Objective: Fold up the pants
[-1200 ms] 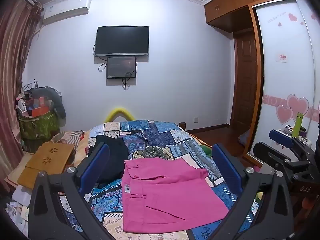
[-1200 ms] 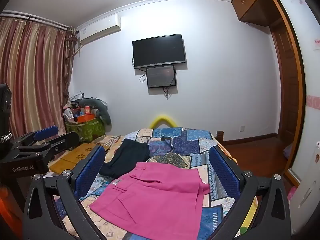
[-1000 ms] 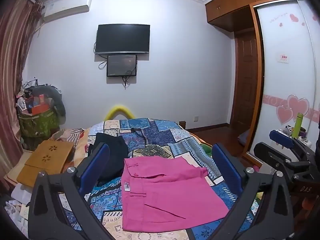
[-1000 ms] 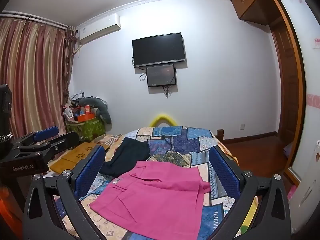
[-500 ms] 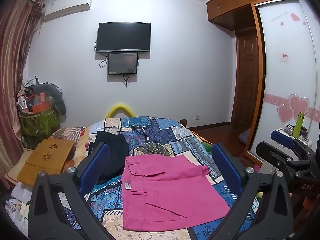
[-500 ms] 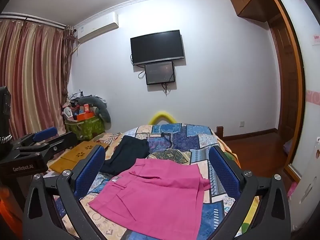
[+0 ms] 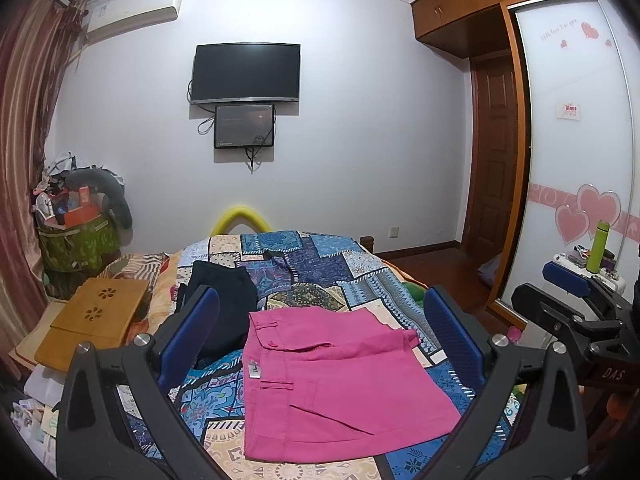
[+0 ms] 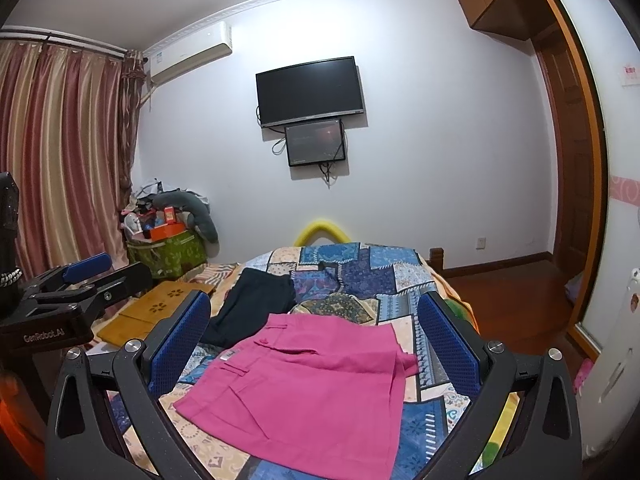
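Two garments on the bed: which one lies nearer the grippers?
The pink pants, folded flat on the patchwork bedspread, between both open grippers' fingers. The dark garment lies farther back, to the left.

We are looking out from 2 wrist cameras, each facing forward between its own spread claw fingers, raised above the near end of the bed (image 7: 320,264). Both are sharing the pink pants (image 7: 340,384), television (image 7: 246,73) and far wall; each is catching the other claw at its edge.

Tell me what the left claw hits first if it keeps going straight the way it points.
Most likely the pink pants on the patchwork bedspread: the open left claw frames them, nothing between. Depth is uncertain.
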Motion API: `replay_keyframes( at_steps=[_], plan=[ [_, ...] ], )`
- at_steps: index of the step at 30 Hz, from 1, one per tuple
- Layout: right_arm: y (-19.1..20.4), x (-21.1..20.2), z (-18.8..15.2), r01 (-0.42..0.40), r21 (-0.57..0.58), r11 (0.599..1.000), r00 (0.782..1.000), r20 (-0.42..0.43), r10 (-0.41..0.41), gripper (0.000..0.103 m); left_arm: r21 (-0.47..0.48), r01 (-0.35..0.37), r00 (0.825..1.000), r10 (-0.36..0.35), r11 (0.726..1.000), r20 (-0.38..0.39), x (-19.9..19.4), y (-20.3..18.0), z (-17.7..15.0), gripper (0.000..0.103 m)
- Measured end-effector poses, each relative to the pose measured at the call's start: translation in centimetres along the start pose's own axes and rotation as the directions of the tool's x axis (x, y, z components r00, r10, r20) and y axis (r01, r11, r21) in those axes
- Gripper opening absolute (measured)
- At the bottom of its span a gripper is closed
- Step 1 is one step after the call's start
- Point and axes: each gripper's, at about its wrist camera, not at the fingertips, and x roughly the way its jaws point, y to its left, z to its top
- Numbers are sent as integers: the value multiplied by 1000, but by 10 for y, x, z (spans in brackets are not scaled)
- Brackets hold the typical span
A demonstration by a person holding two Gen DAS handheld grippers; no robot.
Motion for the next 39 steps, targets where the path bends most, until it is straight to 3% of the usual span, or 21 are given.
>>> replay_keyframes(
  at_steps=[39],
  plan=[
    [-3, 4, -4, 11, 3, 1000, 1000, -4, -11, 103, 1, 10, 1000, -10, 1000, -1, -1, -6, 3, 103]
  ],
)
